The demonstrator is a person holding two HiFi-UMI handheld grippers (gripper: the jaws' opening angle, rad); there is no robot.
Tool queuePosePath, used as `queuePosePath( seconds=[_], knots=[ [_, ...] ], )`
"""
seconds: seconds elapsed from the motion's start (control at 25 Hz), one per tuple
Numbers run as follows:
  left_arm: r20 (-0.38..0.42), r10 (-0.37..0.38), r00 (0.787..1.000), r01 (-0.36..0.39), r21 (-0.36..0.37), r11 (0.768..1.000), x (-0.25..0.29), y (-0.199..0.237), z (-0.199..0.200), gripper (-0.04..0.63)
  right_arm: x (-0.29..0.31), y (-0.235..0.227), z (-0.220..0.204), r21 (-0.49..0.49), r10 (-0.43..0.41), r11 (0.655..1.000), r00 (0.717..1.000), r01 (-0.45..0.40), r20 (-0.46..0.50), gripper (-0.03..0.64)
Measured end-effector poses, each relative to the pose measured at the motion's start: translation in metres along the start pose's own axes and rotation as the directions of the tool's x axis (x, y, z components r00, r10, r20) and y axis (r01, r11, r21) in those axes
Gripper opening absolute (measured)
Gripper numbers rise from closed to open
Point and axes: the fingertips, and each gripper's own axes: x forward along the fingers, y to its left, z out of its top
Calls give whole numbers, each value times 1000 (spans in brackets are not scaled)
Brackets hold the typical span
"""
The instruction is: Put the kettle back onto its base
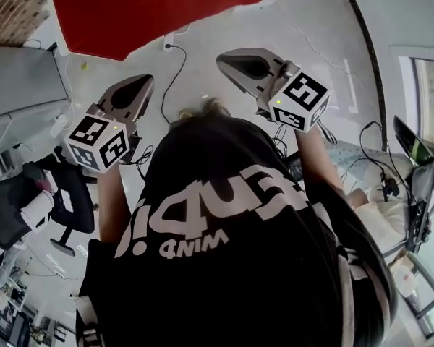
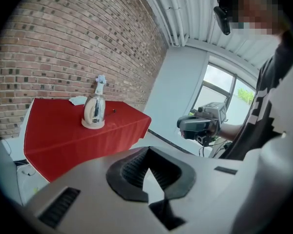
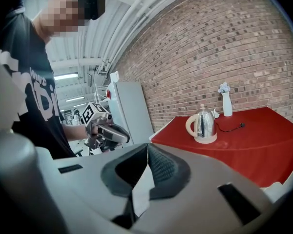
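The kettle (image 3: 204, 123) stood upright on its base (image 3: 205, 140) on the red-covered bench (image 2: 63, 135), towards the back edge by the brick wall. A white vase (image 3: 227, 104) stood near it at that edge. Well short of the bench, the person held the left tool (image 2: 147, 152) and the right tool (image 3: 147, 147) clenched, both empty.

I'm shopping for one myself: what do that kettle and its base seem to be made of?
The kettle has a shiny body streaked with reflections, so probably polished stainless steel. Its handle looks like cream plastic. The base is matte cream, likely plastic too.
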Motion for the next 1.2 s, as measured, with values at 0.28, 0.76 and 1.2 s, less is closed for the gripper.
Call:
queuePosePath(
  seconds=[0.28,0.76,1.2],
  knots=[
    [13,25,1000,-25,14,1000,12,-15,4,8,-23,-11,-4,-5,16,1000,1000,-16,9,23],
    [7,43,999,-44,29,999,23,-23,14,9,-35,-19,-2,-9,26,1000,1000,-26,2,25],
    [-12,51,999,-51,35,998,28,-34,4,8,-46,-21,-14,-8,21,1000,1000,-21,11,23]
  ],
)
